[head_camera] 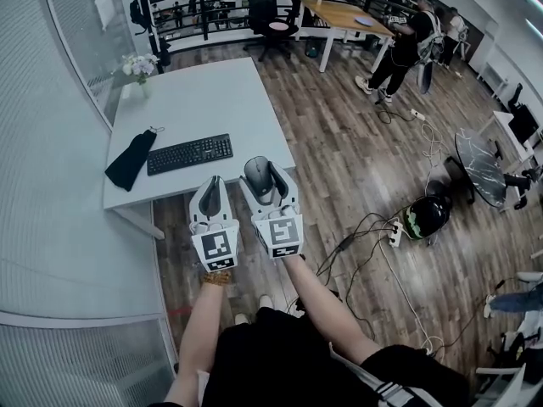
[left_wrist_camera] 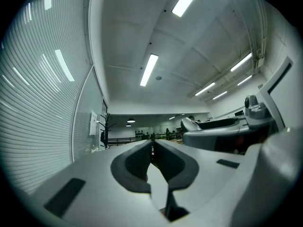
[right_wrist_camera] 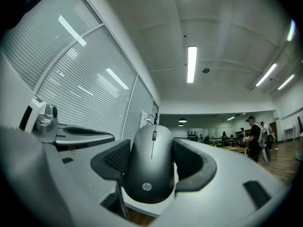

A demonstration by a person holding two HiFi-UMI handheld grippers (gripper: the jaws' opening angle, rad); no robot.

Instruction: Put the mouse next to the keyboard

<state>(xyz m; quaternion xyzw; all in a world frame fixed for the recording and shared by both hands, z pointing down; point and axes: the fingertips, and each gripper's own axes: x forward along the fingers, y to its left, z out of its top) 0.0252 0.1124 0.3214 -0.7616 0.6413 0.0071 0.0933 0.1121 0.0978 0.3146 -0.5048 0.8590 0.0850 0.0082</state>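
A dark grey mouse (head_camera: pixel 257 176) (right_wrist_camera: pixel 151 169) sits between the pads of my right gripper (head_camera: pixel 261 170) (right_wrist_camera: pixel 153 150), which is shut on its sides and holds it in the air just off the front edge of the white table (head_camera: pixel 212 91). The black keyboard (head_camera: pixel 190 153) lies on the table a little beyond and to the left of the mouse. My left gripper (head_camera: pixel 211 185) (left_wrist_camera: pixel 151 144) hovers beside the right one, by the table's front edge. Its jaw tips meet with nothing between them.
A black pouch (head_camera: pixel 129 161) lies left of the keyboard. A small vase of flowers (head_camera: pixel 140 66) stands at the table's far left corner. A wood floor with cables (head_camera: pixel 365 244) stretches to the right. People (head_camera: pixel 399 53) stand by a far desk.
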